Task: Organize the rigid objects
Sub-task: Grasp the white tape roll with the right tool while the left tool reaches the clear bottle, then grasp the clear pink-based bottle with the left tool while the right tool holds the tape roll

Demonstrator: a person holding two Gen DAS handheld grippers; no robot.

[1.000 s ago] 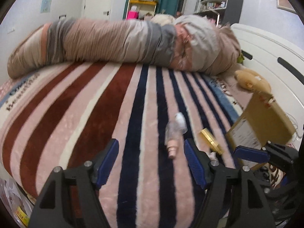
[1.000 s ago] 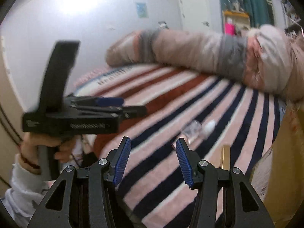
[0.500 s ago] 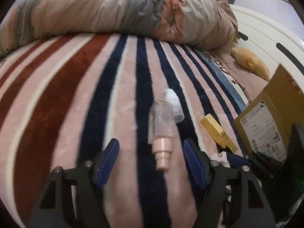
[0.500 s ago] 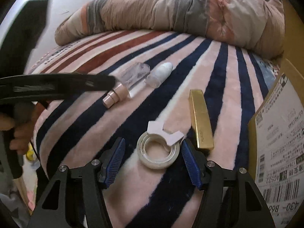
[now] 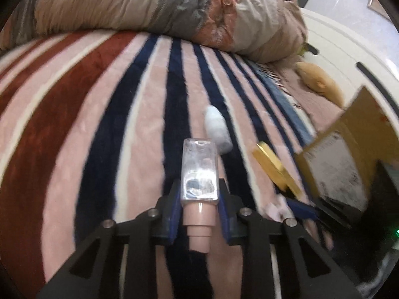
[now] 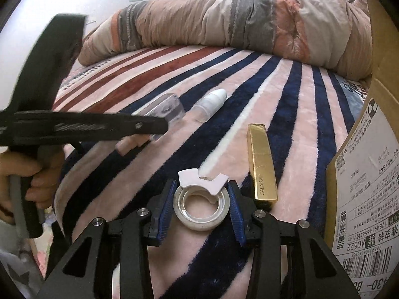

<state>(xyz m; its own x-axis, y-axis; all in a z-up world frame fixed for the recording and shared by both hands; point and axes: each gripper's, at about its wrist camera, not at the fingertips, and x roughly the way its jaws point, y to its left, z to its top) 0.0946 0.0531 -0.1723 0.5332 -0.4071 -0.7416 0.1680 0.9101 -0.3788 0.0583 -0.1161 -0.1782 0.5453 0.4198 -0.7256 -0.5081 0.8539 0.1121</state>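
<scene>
- The striped blanket (image 6: 286,114) is your landmark; it covers the bed, with a rolled quilt (image 6: 224,22) lying across its far end.
- A cardboard box (image 6: 369,174) stands at the blanket's right edge, its shipping label facing the items.
- Your left gripper (image 5: 199,199) reaches forward low over the blanket. Its blue pads are closed against both sides of the clear bottle (image 5: 199,172). In the right wrist view your hand (image 6: 32,179) wraps the handle, the tool held level.
- That clear bottle lies with its long axis along the gripper's fingers, its pink pump end pointing back toward your left hand.
- Your right gripper (image 6: 200,205) sits low on the blanket's near part, fingers narrowed around the tape roll (image 6: 201,208). Both pads sit at the roll's rim; whether they press on it cannot be told.
- The gold case (image 6: 261,164) lies just right of the tape roll, long axis running away from you.
- A small white bottle (image 6: 210,104) lies beyond the clear bottle, its tip pointing toward the quilt.
</scene>
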